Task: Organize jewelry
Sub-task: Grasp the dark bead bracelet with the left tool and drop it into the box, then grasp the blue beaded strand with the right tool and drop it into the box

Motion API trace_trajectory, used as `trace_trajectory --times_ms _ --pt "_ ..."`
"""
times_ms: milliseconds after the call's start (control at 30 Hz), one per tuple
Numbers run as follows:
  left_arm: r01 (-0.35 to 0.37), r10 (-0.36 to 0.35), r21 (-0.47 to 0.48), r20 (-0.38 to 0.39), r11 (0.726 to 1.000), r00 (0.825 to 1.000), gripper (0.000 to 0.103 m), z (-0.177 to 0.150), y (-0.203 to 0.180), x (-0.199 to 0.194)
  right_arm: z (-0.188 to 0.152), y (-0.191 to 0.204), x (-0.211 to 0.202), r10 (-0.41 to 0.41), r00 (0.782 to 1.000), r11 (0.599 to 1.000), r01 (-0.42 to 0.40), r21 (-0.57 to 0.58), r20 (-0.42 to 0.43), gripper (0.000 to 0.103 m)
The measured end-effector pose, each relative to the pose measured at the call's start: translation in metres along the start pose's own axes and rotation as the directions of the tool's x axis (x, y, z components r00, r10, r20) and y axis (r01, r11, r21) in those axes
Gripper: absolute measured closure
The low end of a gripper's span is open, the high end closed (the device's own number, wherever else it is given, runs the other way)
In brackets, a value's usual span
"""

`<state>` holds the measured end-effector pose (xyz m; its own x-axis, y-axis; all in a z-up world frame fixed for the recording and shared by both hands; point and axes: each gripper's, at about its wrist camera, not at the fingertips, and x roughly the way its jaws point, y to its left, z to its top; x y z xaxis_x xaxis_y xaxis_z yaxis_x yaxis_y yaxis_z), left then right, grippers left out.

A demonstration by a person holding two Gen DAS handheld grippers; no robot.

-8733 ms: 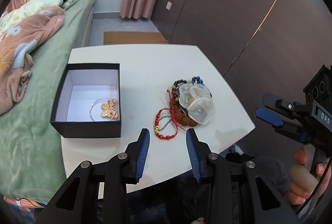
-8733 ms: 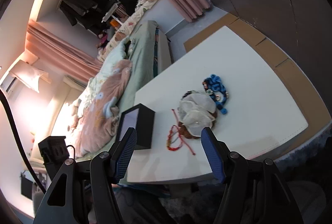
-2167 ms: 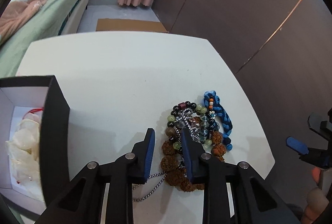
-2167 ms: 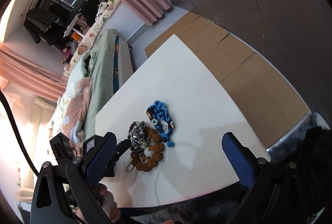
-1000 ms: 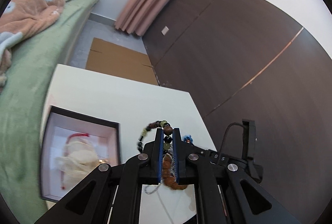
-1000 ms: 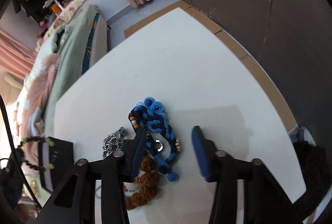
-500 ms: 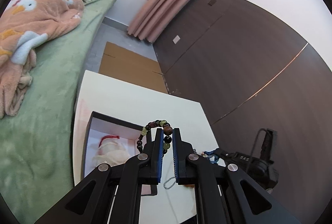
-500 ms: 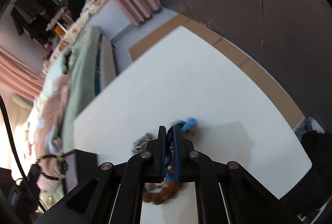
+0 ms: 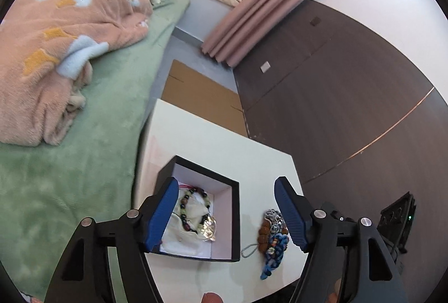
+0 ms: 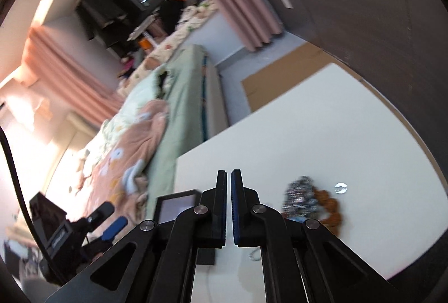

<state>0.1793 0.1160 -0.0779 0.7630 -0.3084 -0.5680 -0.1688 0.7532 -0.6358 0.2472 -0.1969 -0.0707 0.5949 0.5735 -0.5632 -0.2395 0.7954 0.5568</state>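
My left gripper [image 9: 226, 214] is open and empty above the black box [image 9: 235, 219] on the white table [image 9: 224, 146]. In the box a dark and green bead bracelet [image 9: 193, 207] lies on white pouches. A pile with a brown bead bracelet [image 9: 264, 230], silver chain and a blue braided bracelet [image 9: 275, 252] lies right of the box. My right gripper [image 10: 228, 207] is shut; in the left wrist view the blue braid hangs from the pile side, and whether the pads hold it is hidden. The pile [image 10: 310, 205] and a small silver ring [image 10: 341, 188] show in the right wrist view.
A bed with a green cover [image 9: 84, 134] and a pink blanket [image 9: 56, 56] lies left of the table. Dark wall panels [image 9: 350, 106] stand to the right. Cardboard [image 9: 196, 95] lies on the floor beyond the table. The box [image 10: 175, 207] also shows in the right wrist view.
My left gripper has opened and the dark and green bead bracelet now lies in the box. My right gripper stays shut and has lifted and swung left, away from the pile.
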Motion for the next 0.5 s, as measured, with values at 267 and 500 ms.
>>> trace_trajectory --times_ms 267,500 --pt "0.004 -0.004 -0.017 -0.001 1.000 1.000 0.031 0.003 0.011 -0.007 -0.008 0.002 0.029 -0.166 0.975 0.986 0.161 -0.046 -0.148 0.058" --pt "0.018 -0.018 -0.036 0.010 0.999 1.000 0.031 0.005 0.015 -0.011 -0.013 -0.028 0.034 -0.302 0.930 0.953 0.296 -0.062 -0.211 0.045"
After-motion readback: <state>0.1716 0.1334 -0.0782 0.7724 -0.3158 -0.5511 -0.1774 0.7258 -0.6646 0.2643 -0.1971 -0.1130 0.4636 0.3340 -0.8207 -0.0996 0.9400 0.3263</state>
